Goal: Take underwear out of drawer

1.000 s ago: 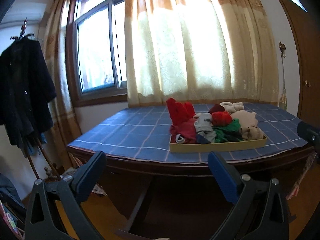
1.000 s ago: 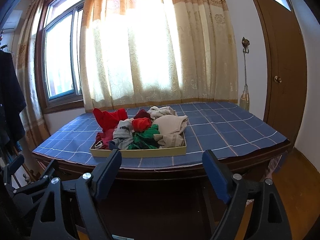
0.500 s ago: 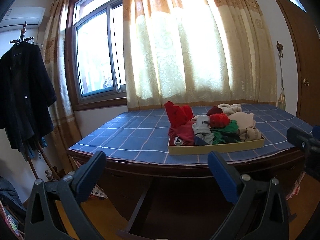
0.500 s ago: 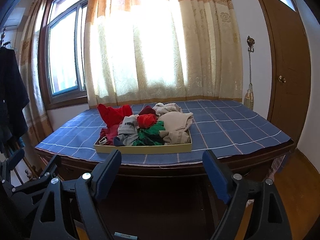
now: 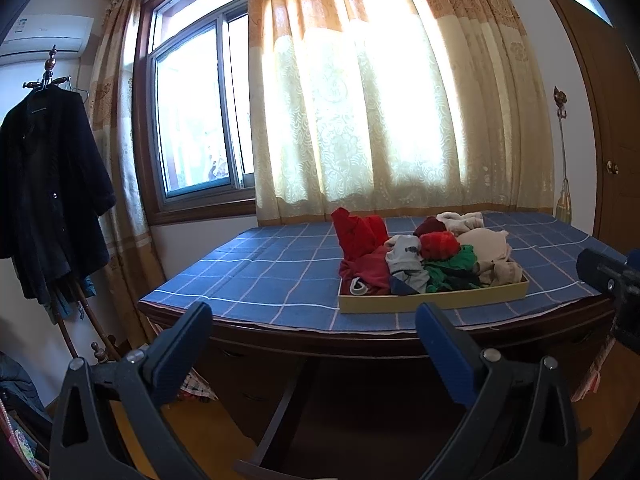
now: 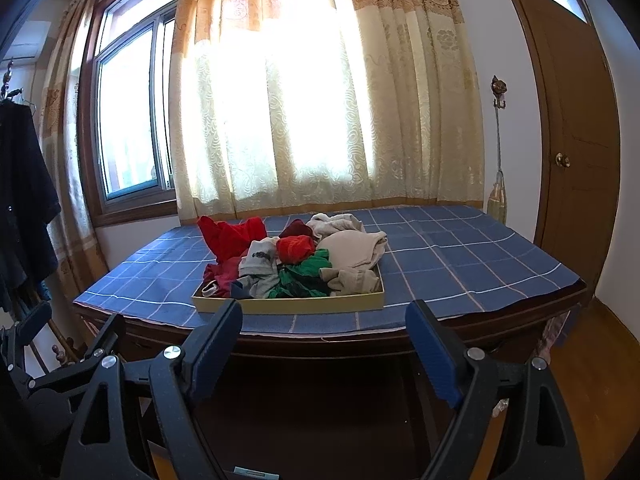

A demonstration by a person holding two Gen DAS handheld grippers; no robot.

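On the blue checked cloth of the bench (image 5: 256, 276), a shallow cream drawer (image 5: 434, 303) holds a heap of underwear (image 5: 424, 258), its long side running left to right across the near edge. Going left to right through the pile: a red piece standing tallest at the far left corner, a grey piece, a small red bundle over green, and beige pieces filling the right end.

Both claws stand well short of the bench, at about its edge height and apart from everything on it. The left claw (image 5: 314, 330) gapes wide with nothing between its blue pads; from it the drawer lies ahead and off to the right. The right claw (image 6: 326, 326), equally wide and empty, faces the drawer (image 6: 288, 304) almost squarely, with the heap (image 6: 296, 258) just left of centre. On that footing, the right claw looks to have the straighter line in: forward, over the drawer's near wall and down onto the heap.
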